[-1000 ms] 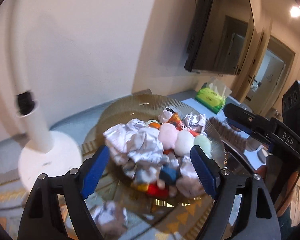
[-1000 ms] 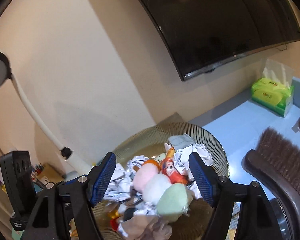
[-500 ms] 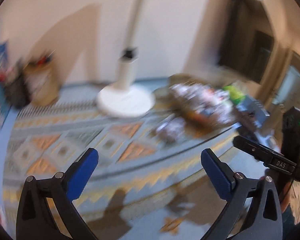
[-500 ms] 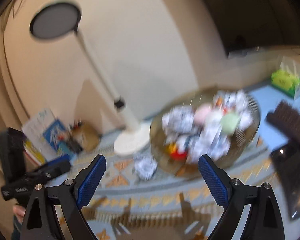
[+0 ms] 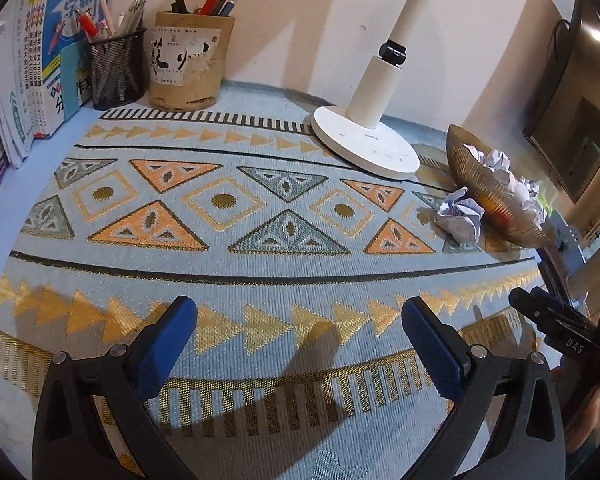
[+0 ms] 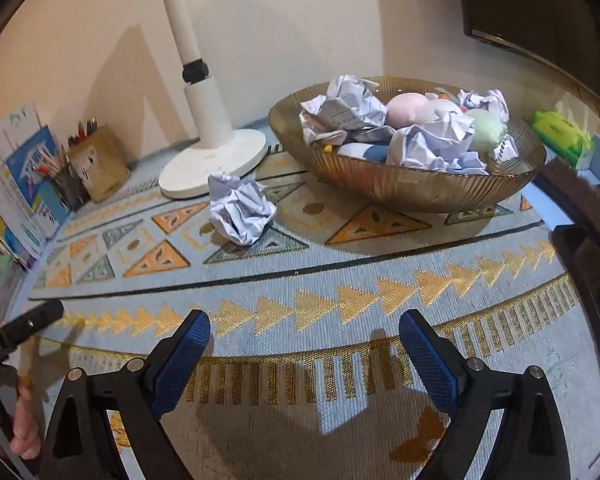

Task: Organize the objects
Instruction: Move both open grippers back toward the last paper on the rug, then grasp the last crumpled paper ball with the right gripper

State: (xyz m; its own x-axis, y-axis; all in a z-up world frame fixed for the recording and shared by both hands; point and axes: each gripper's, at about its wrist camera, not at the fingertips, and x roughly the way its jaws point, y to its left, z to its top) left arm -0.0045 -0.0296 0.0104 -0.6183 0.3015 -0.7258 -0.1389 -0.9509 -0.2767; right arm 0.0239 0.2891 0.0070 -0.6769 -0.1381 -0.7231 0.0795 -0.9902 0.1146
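Note:
A gold ribbed bowl [image 6: 404,186] stands at the back right of the patterned mat, heaped with crumpled papers, pastel soft balls and small toys. It also shows in the left wrist view [image 5: 484,188]. One crumpled paper ball [image 6: 242,208] lies loose on the mat beside the bowl, and it shows in the left wrist view too [image 5: 459,218]. My left gripper [image 5: 300,344] is open and empty over the mat's near edge. My right gripper [image 6: 305,354] is open and empty, well short of the paper ball.
A white lamp base [image 6: 214,162] stands behind the paper ball. Pen holders [image 5: 188,64] and books [image 5: 28,72] line the back left. A green tissue pack [image 6: 562,134], a brush [image 6: 580,196] and a dark dustpan [image 6: 592,292] sit at the right.
Both grippers have pulled back from over the bowl and dropped low to the mat's near edge. Both stay open and empty.

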